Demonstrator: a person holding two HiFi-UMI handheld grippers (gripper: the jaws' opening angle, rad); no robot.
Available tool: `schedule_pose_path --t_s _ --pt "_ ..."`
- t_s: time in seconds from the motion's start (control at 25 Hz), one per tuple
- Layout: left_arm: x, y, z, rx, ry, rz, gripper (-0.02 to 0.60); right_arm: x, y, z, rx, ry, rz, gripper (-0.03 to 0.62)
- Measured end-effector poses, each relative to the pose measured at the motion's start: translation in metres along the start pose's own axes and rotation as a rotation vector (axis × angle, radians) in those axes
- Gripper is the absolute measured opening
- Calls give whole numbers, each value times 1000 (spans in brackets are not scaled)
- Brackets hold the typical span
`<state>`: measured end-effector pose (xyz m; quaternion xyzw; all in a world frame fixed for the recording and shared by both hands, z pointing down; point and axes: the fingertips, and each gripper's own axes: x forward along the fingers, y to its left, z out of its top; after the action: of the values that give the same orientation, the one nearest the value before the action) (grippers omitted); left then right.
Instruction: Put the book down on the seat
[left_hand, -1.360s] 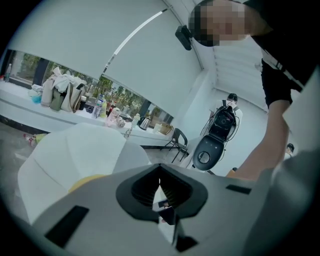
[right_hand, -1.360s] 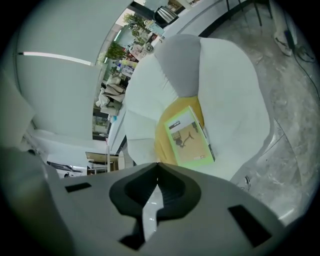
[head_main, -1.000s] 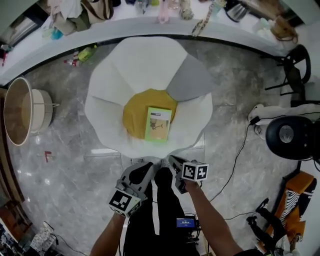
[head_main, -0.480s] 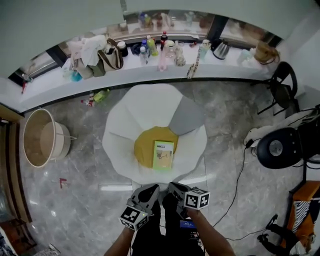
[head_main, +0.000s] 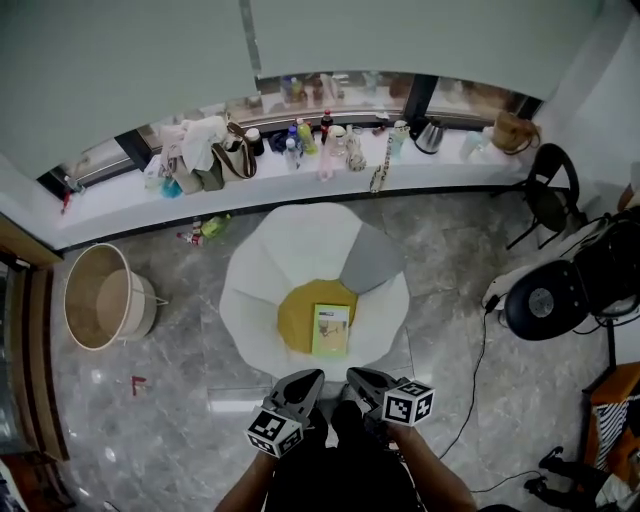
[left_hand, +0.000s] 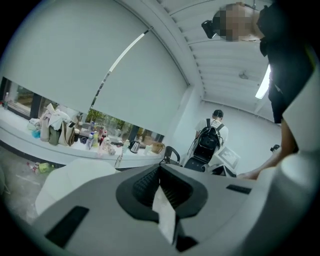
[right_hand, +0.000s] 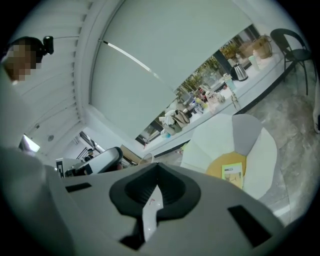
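Note:
A green book (head_main: 332, 330) lies flat on the yellow seat (head_main: 298, 315) of a white petal-shaped chair (head_main: 290, 250), and nothing touches it. My left gripper (head_main: 310, 379) and right gripper (head_main: 357, 376) are held low near my body, in front of the chair and apart from the book. Both are shut with nothing between their jaws. In the right gripper view the book (right_hand: 232, 174) shows on the seat (right_hand: 216, 167) beyond the shut right gripper (right_hand: 157, 169). In the left gripper view the shut left gripper (left_hand: 160, 169) points over a white petal (left_hand: 70, 175).
A long windowsill (head_main: 330, 170) behind the chair carries bottles, bags and a kettle. A round wooden tub (head_main: 105, 310) stands on the floor at left. At right are a black chair (head_main: 548, 200), a black round device (head_main: 545, 300) and a floor cable (head_main: 478, 350). A person with a backpack (left_hand: 212, 135) stands far off.
The head view has pulled back, so the chair and book look smaller and farther away. Both grippers stay shut and empty near my body; the book has not moved.

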<state>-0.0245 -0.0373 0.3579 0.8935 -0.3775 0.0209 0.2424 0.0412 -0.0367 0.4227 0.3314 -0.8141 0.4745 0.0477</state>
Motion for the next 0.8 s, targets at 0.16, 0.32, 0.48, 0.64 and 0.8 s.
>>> schedule_pose_path --t_s 0.16,0.32,0.48,0.64,0.8 --pt "-8 -9 15 26 -31 -3 12 -16 15 9 -45 -32 5 14" --pt "-18 -22 26 52 -38 -15 12 -34 32 21 -121 -62 -3 14" --pt "-20 -32 29 70 -44 -11 12 -53 38 29 -193 -92 -7 14" --pt "-18 -43 31 73 -53 12 12 -67 37 29 -212 -109 27 14" --pt "-17 -54 24 55 -59 51 12 -79 33 18 -218 -73 45 14"
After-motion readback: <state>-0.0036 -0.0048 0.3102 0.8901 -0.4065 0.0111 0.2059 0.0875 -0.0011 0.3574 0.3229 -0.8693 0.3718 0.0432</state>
